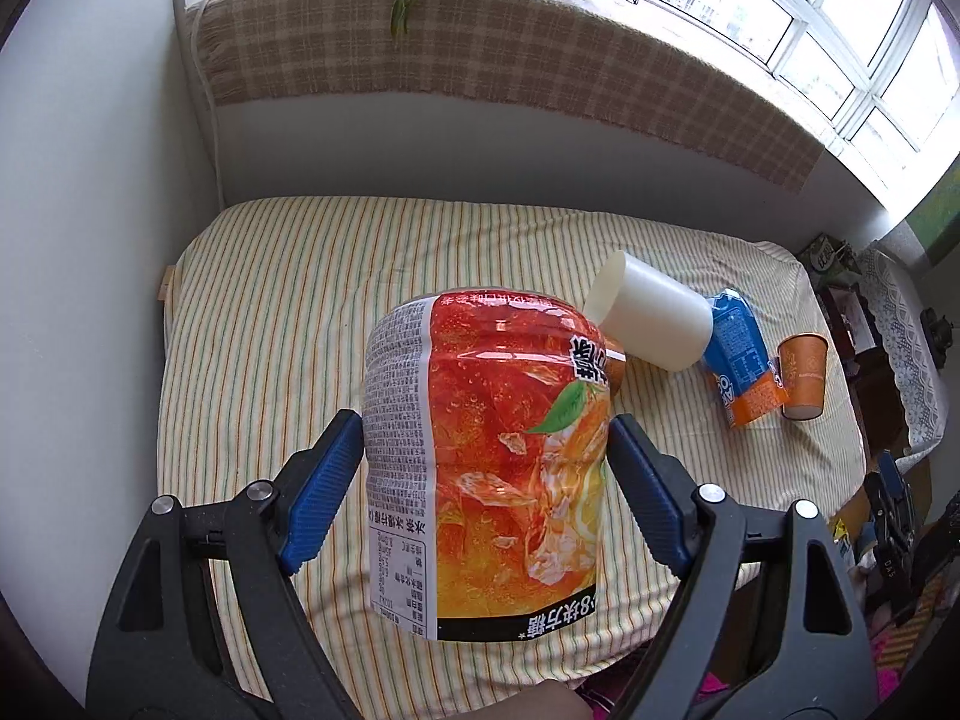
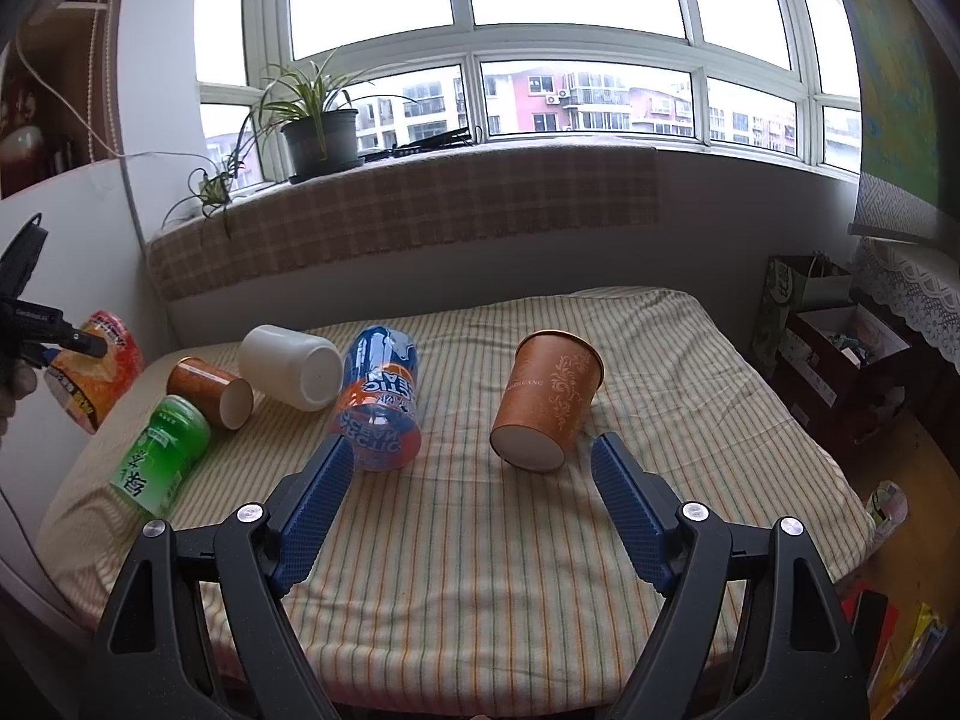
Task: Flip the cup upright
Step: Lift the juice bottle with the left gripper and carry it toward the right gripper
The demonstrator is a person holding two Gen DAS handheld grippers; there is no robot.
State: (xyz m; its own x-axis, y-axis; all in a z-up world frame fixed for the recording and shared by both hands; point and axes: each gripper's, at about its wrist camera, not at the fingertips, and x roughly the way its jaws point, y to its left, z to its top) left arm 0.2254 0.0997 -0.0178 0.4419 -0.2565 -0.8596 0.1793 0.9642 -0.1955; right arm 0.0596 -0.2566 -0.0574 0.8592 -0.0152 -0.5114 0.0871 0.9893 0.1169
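My left gripper (image 1: 486, 438) is shut on a red-orange printed cup (image 1: 498, 450) and holds it above the striped table; its print reads upside down. The same cup (image 2: 99, 369) shows at the far left of the right wrist view, held in the air. My right gripper (image 2: 465, 468) is open and empty, low over the table. An orange patterned paper cup (image 2: 546, 399) lies tilted on its side just ahead of it, base toward me. A blue-orange cup (image 2: 381, 399), a white cup (image 2: 291, 366), a small orange cup (image 2: 207, 390) and a green cup (image 2: 162, 456) lie on their sides to the left.
The table carries a striped cloth (image 2: 480, 540). A wall and a checked windowsill cover (image 2: 408, 204) with a potted plant (image 2: 318, 138) stand behind it. Boxes and bags (image 2: 834, 348) crowd the floor to the right.
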